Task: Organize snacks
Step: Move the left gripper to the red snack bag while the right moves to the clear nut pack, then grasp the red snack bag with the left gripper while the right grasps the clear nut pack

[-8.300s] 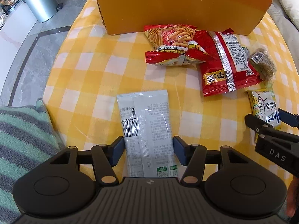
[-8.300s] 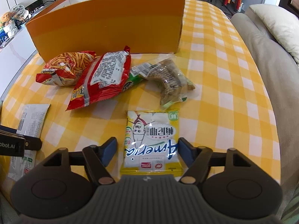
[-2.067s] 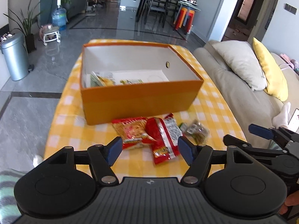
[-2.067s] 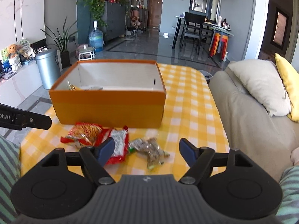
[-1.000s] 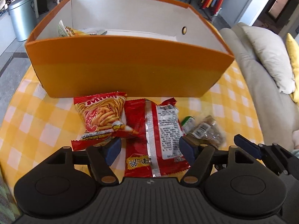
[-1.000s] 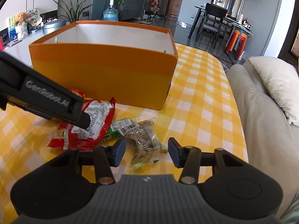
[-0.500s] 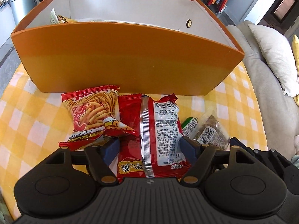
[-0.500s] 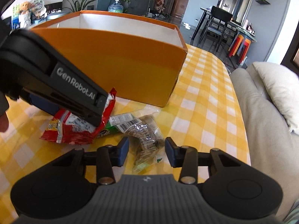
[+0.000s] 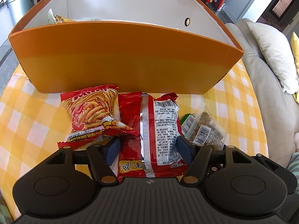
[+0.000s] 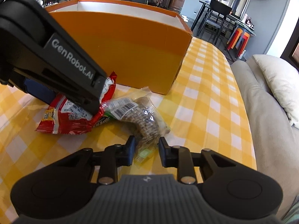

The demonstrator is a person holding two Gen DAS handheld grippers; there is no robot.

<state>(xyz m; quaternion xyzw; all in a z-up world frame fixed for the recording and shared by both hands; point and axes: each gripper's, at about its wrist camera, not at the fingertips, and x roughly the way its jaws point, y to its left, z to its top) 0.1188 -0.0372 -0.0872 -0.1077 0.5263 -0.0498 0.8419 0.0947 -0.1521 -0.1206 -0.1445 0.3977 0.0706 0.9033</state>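
An orange box stands at the back of the yellow checked table, with a few packets inside at its left end. In front of it lie a shrimp-stick bag, a red packet, a green packet and a clear packet of brown snacks. My left gripper straddles the red packet; its jaws are closing and the blue pads touch both long edges. My right gripper is shut on the near end of the clear packet. The left gripper's finger crosses over the red packet.
The orange box walls off the far side of the table. A grey sofa with a pale cushion runs along the right edge. A metal bin stands on the floor at the far left.
Both grippers have come down close to the packets. The left jaws narrowed onto the red packet's edges. The right jaws closed from around the clear packet onto its near end.
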